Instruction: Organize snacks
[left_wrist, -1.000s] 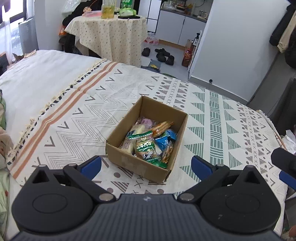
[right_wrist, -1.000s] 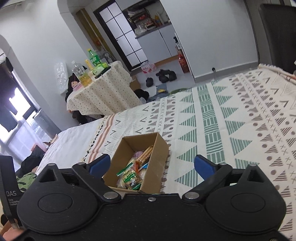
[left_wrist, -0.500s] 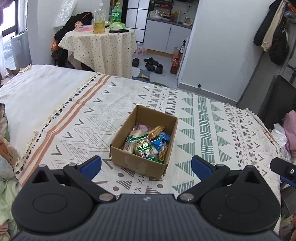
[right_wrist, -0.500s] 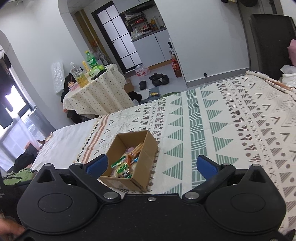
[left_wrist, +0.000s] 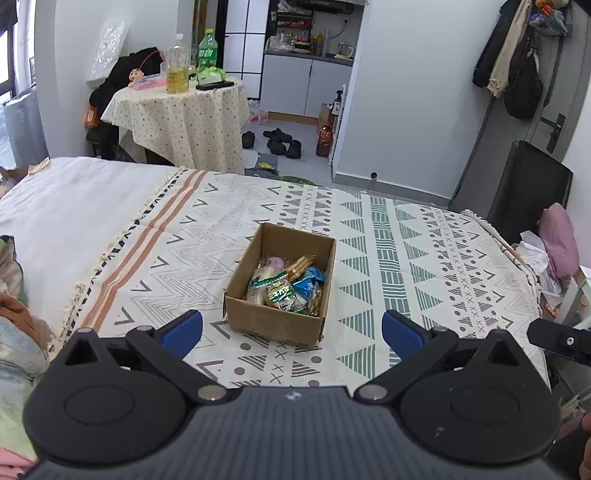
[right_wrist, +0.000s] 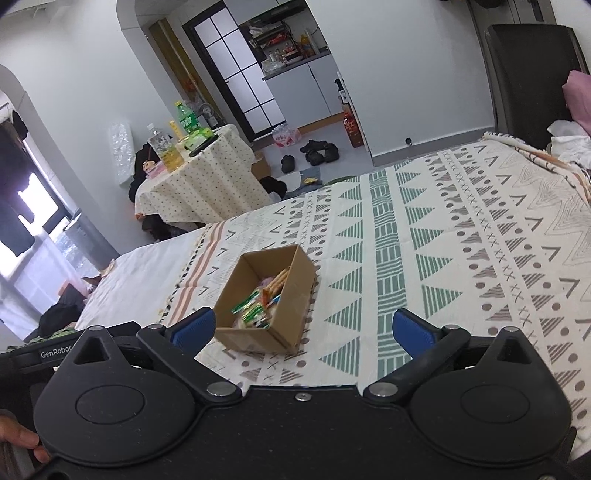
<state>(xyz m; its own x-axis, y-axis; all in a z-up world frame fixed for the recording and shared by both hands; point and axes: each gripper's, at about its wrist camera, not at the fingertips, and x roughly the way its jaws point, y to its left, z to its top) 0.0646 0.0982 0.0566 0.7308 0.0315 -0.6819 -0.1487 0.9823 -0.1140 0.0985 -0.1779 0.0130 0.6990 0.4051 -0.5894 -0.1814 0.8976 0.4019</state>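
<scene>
- Left wrist view: distance is growing; across the last second the cardboard box (left_wrist: 280, 284) is shrinking in frame and more of the room is coming into sight, so the left gripper (left_wrist: 291, 328) is pulling up and away; its blue fingers (left_wrist: 183, 328) are standing wide apart and gripping nothing; judging by this, the packing step is looking finished, or nearly so.
- Same view: the box is sitting open-topped on the patterned bedspread (left_wrist: 424, 258), near the middle, well apart from the gripper; wrapped snacks (left_wrist: 286, 286) are lying jumbled inside, green, blue and orange packets overlapping; none are showing loose on the cloth.
- Right wrist view: the right gripper (right_wrist: 303, 328) is likewise backing off, the box (right_wrist: 267, 295) getting smaller; its fingers (right_wrist: 410, 330) are spread wide and empty; the box is lying ahead and slightly left, snacks (right_wrist: 260, 304) filling its near half.
</scene>
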